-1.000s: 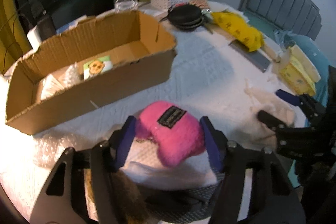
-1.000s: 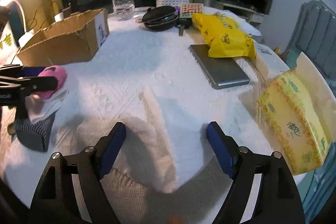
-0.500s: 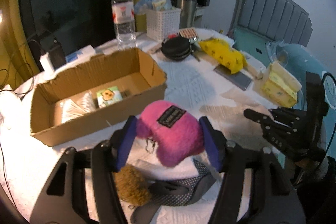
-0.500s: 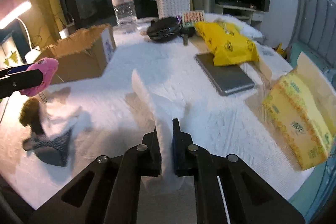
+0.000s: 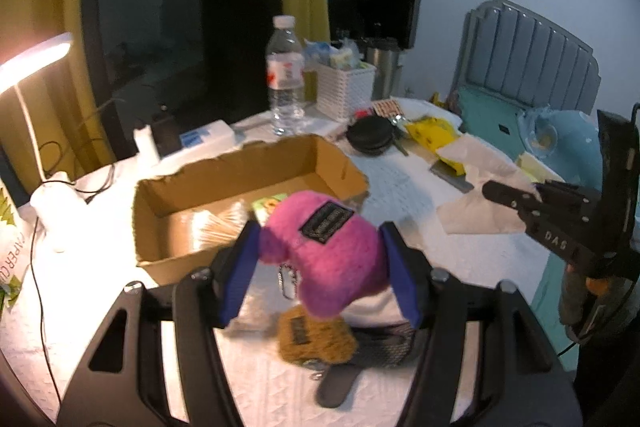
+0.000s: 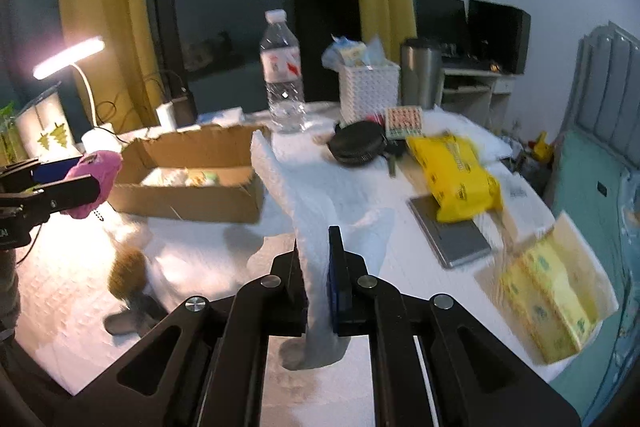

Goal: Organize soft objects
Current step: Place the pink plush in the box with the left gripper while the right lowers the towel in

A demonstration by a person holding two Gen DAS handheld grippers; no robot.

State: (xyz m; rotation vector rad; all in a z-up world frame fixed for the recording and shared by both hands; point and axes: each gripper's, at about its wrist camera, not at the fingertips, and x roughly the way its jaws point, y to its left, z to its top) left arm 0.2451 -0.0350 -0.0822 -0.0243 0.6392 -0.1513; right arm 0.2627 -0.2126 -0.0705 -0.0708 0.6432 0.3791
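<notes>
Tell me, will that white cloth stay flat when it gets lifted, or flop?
It will probably flop: the white cloth already droops in folds from the shut right gripper. It looks light, since a thin pinch holds it up. It may drag over the table, because one end trails low.

Left gripper (image 5: pixel 320 267): black angular frame, triangular cut-outs, silver screws, blue pads on fingers (image 5: pixel 236 275). Right gripper (image 6: pixel 318 283): same black frame, silver screws, blue pad; white "DAS"-like lettering on side, black cable behind.
</notes>
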